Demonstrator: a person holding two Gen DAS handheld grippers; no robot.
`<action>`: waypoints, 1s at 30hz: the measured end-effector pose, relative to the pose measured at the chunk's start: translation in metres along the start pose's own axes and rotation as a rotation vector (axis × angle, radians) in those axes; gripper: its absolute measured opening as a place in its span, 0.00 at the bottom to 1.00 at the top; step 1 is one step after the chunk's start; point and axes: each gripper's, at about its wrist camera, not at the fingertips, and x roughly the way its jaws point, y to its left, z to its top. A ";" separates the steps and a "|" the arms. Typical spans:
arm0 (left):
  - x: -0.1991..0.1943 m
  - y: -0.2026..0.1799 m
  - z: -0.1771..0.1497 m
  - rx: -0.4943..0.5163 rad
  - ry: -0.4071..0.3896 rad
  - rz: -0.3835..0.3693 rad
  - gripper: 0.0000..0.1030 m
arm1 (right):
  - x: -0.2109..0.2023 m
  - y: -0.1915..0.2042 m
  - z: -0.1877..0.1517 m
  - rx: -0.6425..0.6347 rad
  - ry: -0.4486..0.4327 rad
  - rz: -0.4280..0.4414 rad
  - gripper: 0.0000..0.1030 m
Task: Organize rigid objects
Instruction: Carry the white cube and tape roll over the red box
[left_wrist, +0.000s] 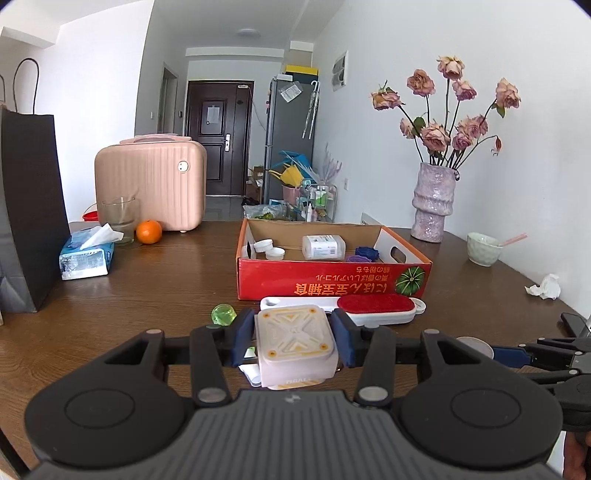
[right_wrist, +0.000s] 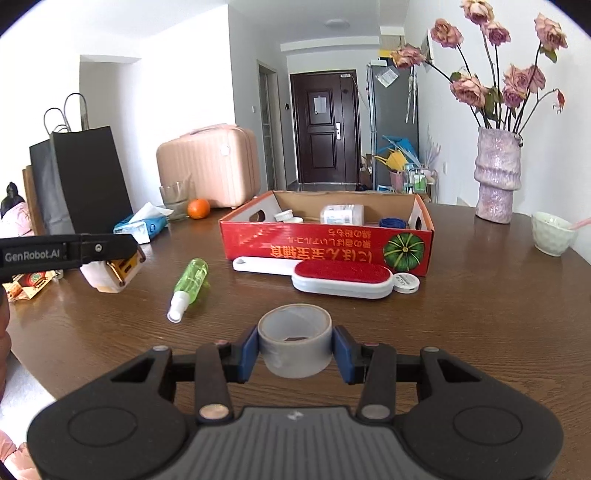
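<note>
- I am gripping a cream square plastic case with yellow trim (left_wrist: 295, 338) in my left tongs (left_wrist: 293, 341), their blue pads pressing on both of its sides, and I am holding it clear above the brown wooden desk (left_wrist: 147, 295).
- I am gripping a grey roll of tape (right_wrist: 294, 339) in my right tongs (right_wrist: 295, 349), the pads closing on its outer wall.
- Ahead of both tongs, the red cardboard box (right_wrist: 325, 247) is sitting open on the desk, holding small white tubs (left_wrist: 269, 249), a white bottle lying on its side (left_wrist: 323, 247) and a blue item (right_wrist: 392, 222).
- A white lint brush with a red pad (right_wrist: 341, 278) is lying just in front of the box, and a green spray bottle (right_wrist: 190, 282) is lying to its left.
</note>
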 end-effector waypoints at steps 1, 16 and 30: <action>0.000 0.001 0.000 -0.002 0.001 -0.002 0.45 | 0.000 0.002 0.000 -0.002 -0.003 0.001 0.41; 0.116 0.027 0.065 -0.019 0.009 -0.056 0.45 | 0.054 -0.021 0.044 -0.011 -0.064 -0.008 0.41; 0.343 0.052 0.117 -0.064 0.223 -0.058 0.46 | 0.250 -0.079 0.154 0.077 0.029 0.022 0.41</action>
